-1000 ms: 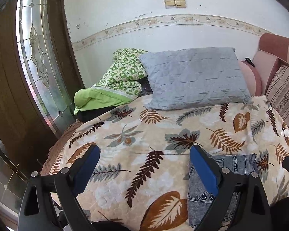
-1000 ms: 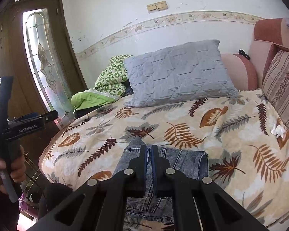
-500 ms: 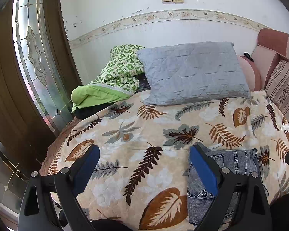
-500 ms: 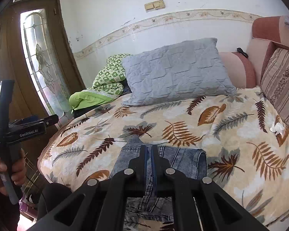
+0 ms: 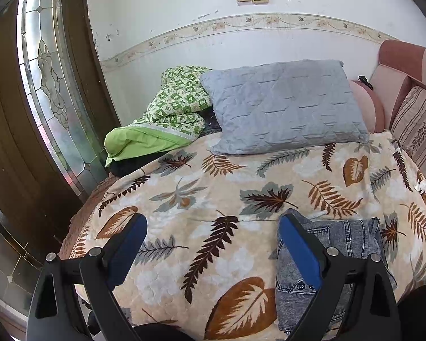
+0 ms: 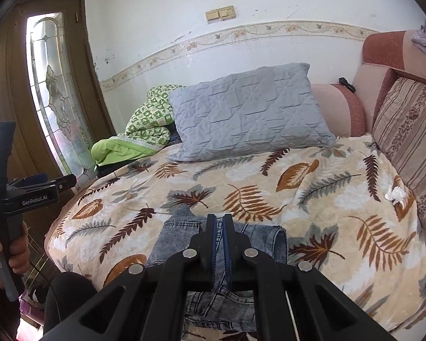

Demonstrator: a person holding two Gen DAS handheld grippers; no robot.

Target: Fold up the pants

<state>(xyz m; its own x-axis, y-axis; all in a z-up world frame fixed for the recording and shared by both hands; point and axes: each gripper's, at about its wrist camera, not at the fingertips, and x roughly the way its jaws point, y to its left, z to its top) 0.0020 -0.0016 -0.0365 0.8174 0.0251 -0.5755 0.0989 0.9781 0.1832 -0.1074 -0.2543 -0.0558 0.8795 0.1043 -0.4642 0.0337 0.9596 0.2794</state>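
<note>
**A:** Item one, pants [image 6: 184, 233]: location and condition?

**B:** Grey-washed denim, lying on the leaf-print blanket [image 6: 326, 199] near the front edge of the bed. Already doubled into a compact stack, one rounded fold edge facing the striped cushion [image 6: 406, 130]. Judged mostly folded; the bundle sits flat so the layers keep their shape without being held.

**A:** Item two, right claw [image 6: 219, 221]?

**B:** Clenched, blue pads nearly meeting, directly over the middle of the pants. Whether cloth is pinched between them cannot be told; the tips hide that spot. Closed tips over the centre would suit pressing or smoothing the stack rather than lifting a corner, in my judgement.

**A:** Item three, left claw [image 5: 213, 233]?

**B:** Released, fingers spread wide, nothing between them. It hangs over bare blanket, with its right finger overlapping the left edge of the pants in its own view. In the right wrist view the person's hand [image 6: 11, 253] holds it off the bed's left side, well apart from the pants. Likely kept clear so the other claw has room.

**A:** Item four, surroundings?

**B:** Grey quilted pillow [image 5: 284, 108] at the wall end, green patterned quilt [image 5: 170, 113] bundled beside it, both well apart from the pants, leaving the front of the bed as working surface.
</note>
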